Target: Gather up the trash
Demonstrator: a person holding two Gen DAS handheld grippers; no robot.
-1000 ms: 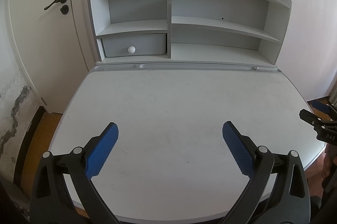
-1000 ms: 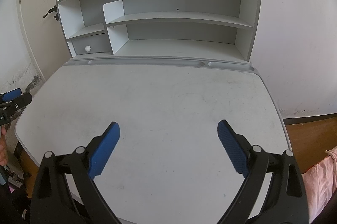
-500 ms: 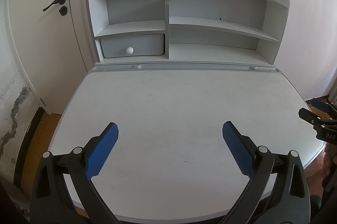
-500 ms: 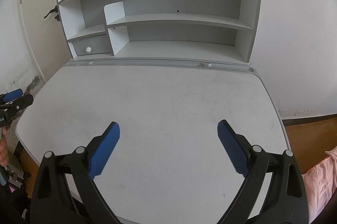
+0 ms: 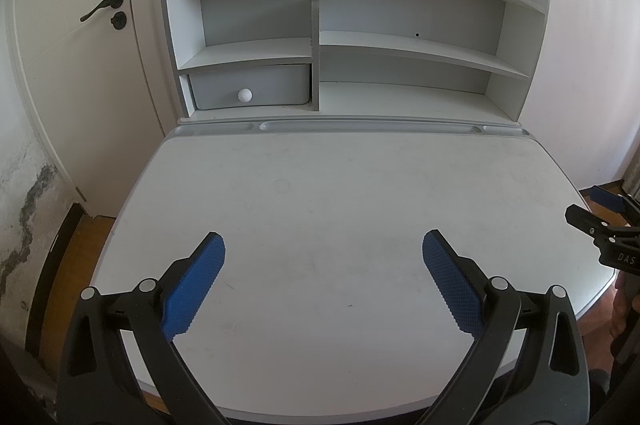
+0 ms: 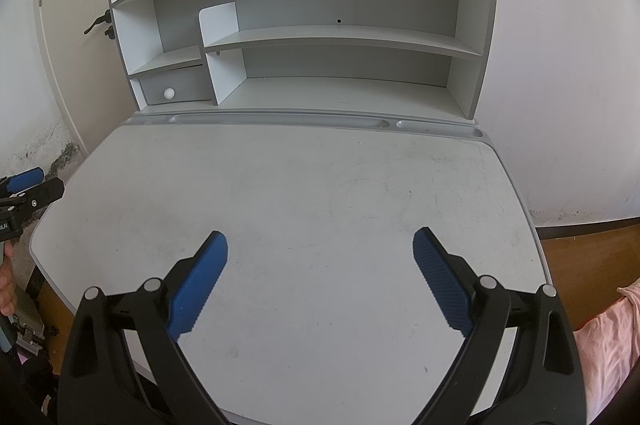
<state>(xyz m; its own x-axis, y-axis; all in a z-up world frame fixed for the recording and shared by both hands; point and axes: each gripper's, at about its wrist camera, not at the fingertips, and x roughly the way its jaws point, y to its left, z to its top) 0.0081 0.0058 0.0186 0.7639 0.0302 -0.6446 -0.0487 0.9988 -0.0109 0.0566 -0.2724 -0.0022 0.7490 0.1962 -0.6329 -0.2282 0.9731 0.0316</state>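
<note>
1. Left gripper [image 5: 323, 249]: jaws wide apart, nothing between them, held above the near part of the white desk top [image 5: 340, 193].
2. Right gripper [image 6: 320, 247]: jaws likewise wide apart and empty, above the near part of the same desk top.
3. Trash: none can be found in either view. The desk top, the pencil groove [image 5: 368, 126] at its far edge and the open shelves of the hutch [image 5: 400, 41] show no loose item; only faint scuffs and a ring mark.
4. Handling: cannot be assessed, since no item is in sight. Judgement: paper or wrappers would be light and soft, best pinched across a crumpled middle.
5. Left view only: the door handle [image 5: 102, 9] at far left, stained wall, and the drawer [image 5: 250, 89] seen square on.
6. Right view only: pink cloth [image 6: 612, 329] at near right, and something metallic [image 6: 28, 329] on the floor at near left; its nature is unclear.
</note>
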